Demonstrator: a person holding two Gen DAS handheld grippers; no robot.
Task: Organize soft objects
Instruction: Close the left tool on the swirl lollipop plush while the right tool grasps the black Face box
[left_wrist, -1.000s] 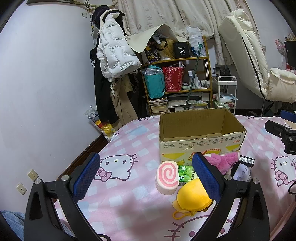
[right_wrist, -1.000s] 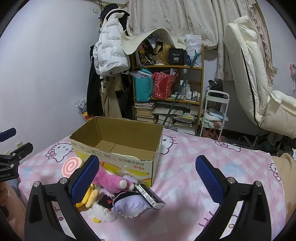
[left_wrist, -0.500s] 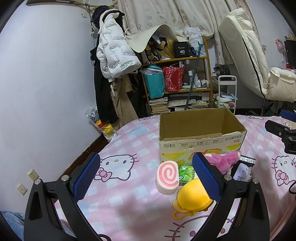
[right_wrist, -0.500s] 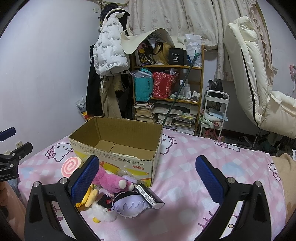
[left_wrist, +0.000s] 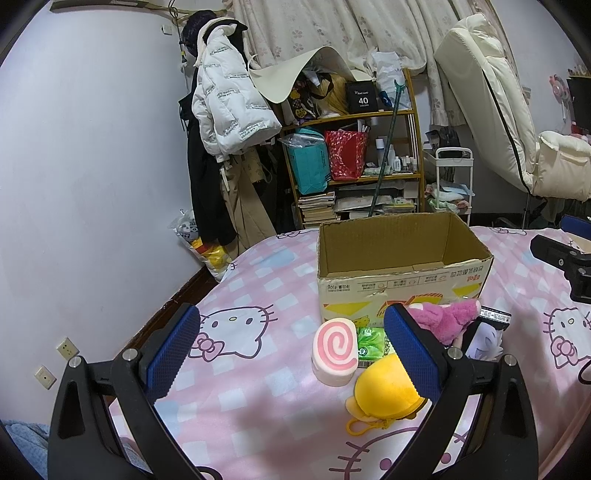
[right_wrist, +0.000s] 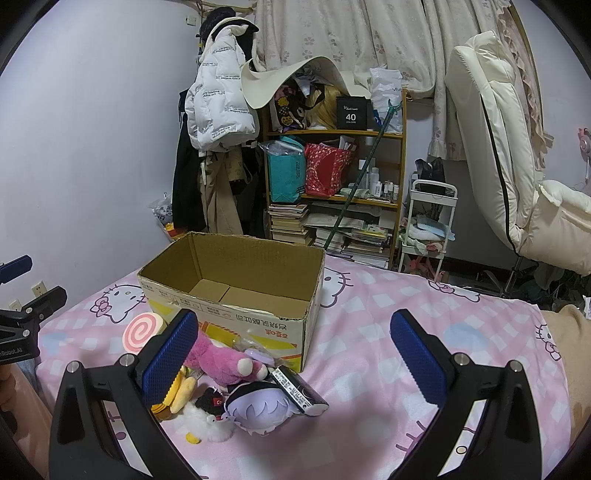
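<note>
Surface: bed with a pink-and-white checked cat-print sheet (right_wrist: 369, 325).
Centre: open brown cardboard box (right_wrist: 236, 295), empty inside, resting on the sheet.
At 6 o'clock from the box, right wrist view: pink plush toy (right_wrist: 218, 360), purple-haired plush doll (right_wrist: 258, 410), black cylindrical tube with a label (right_wrist: 299, 387), small white fluffy toy (right_wrist: 205, 424).
At 8 o'clock from the box: pink-and-white spiral roll cushion (right_wrist: 142, 328).
Left wrist view, just at 5 o'clock from the roll: yellow plush with a loop (left_wrist: 384, 393); green packet (left_wrist: 371, 343) between roll and box.
</note>
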